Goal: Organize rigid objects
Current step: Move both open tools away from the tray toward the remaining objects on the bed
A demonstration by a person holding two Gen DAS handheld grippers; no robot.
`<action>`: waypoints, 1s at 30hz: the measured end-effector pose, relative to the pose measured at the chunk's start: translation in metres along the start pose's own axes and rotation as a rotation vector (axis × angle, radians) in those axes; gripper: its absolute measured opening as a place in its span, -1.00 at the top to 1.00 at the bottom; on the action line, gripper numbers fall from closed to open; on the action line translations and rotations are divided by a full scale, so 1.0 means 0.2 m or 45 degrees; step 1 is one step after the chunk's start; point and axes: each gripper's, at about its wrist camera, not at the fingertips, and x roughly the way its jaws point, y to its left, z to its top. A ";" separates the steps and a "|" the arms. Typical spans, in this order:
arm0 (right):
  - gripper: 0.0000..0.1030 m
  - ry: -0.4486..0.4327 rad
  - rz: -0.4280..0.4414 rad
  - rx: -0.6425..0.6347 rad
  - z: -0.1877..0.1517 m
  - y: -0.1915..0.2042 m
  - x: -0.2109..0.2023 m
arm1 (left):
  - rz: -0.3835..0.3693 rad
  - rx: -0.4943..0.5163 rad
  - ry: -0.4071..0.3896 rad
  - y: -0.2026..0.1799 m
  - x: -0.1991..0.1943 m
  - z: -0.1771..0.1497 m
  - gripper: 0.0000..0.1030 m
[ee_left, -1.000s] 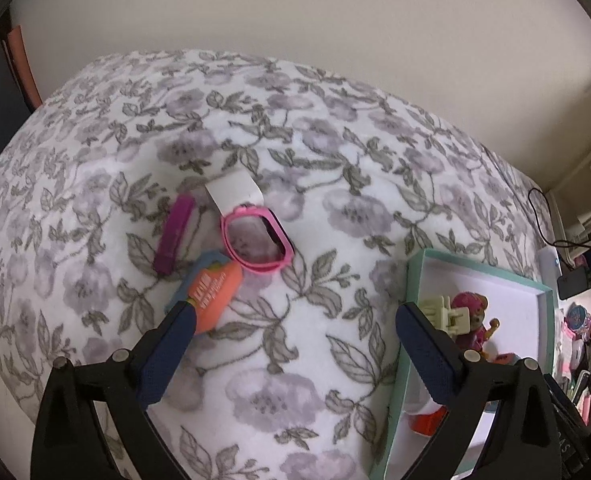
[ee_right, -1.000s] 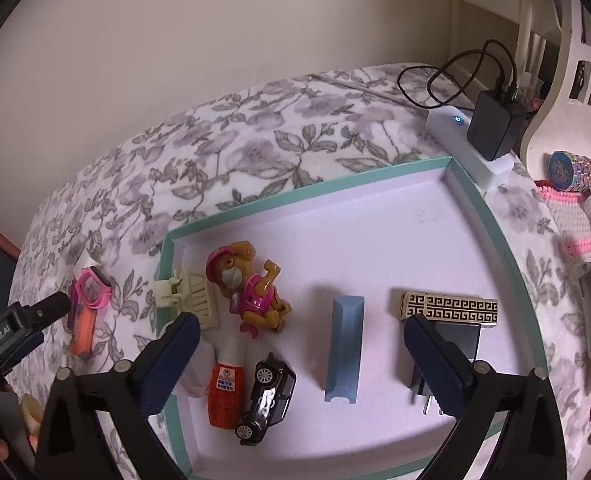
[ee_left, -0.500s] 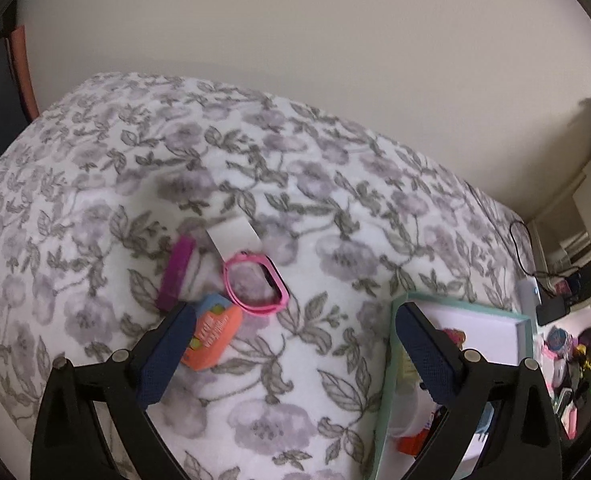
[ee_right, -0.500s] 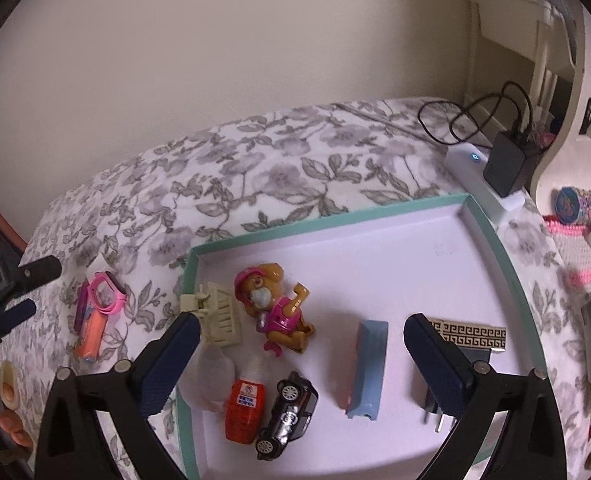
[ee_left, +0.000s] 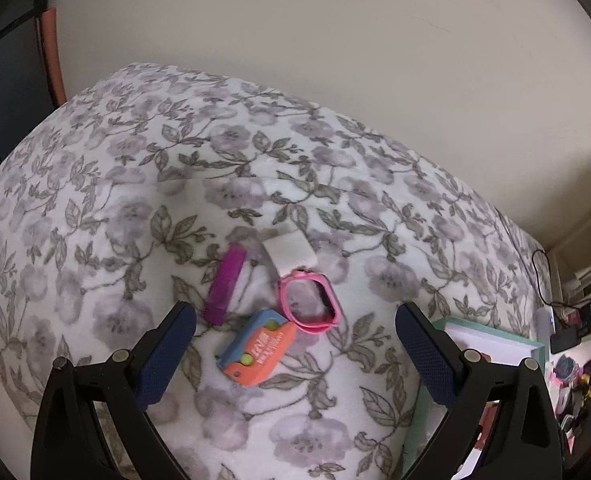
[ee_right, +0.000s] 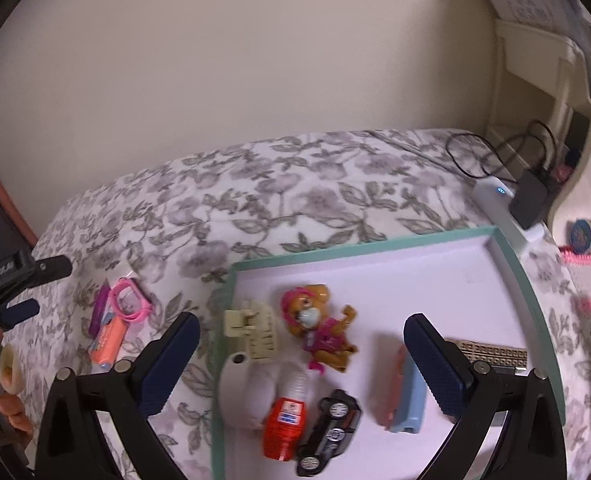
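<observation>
You held both claws wide and empty: the left claw (ee_left: pixel 295 342) framed the orange-and-blue case (ee_left: pixel 257 352) at frame centre, presumably next for the teal-rimmed tray (ee_right: pixel 435 240) under the right claw (ee_right: pixel 301 354).

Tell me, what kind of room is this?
Most likely a bedroom at home, perhaps a child's. A floral blanket covers what looks like a bed, toys such as a puppy figure lie in a tray, and a charger sits beside white furniture.

On the floral bedspread (ee_left: pixel 135 200) lay a purple bar (ee_left: pixel 226 287), a pink frame (ee_left: pixel 309 299) and an orange-blue case (ee_left: pixel 260 347), close together; the teal-rimmed tray (ee_right: pixel 423 242) held toys.
</observation>
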 end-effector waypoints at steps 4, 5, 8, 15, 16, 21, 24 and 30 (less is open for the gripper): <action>-1.00 0.052 0.054 -0.052 -0.01 0.11 0.03 | 0.074 -0.003 -0.081 0.07 -0.02 0.02 -0.94; -1.00 0.056 0.068 -0.058 -0.01 0.13 0.04 | 0.103 -0.001 -0.110 0.08 -0.03 0.03 -0.94; -1.00 0.039 0.108 -0.083 -0.01 0.20 0.04 | 0.177 0.006 -0.201 0.14 -0.05 0.04 -0.94; -1.00 0.047 0.171 -0.186 -0.03 0.38 0.09 | 0.256 -0.018 -0.219 0.26 -0.03 0.05 -0.94; -1.00 0.061 0.189 -0.190 -0.04 0.41 0.10 | 0.250 -0.030 -0.209 0.27 -0.02 0.06 -0.94; -1.00 0.121 0.213 -0.213 -0.06 0.51 0.17 | 0.204 -0.080 -0.149 0.34 0.01 0.06 -0.95; -1.00 0.155 0.237 -0.228 -0.08 0.57 0.23 | 0.141 -0.105 -0.084 0.37 0.07 0.06 -0.95; -1.00 0.223 0.257 -0.296 -0.12 0.69 0.33 | 0.167 -0.123 0.125 0.41 0.20 0.03 -0.95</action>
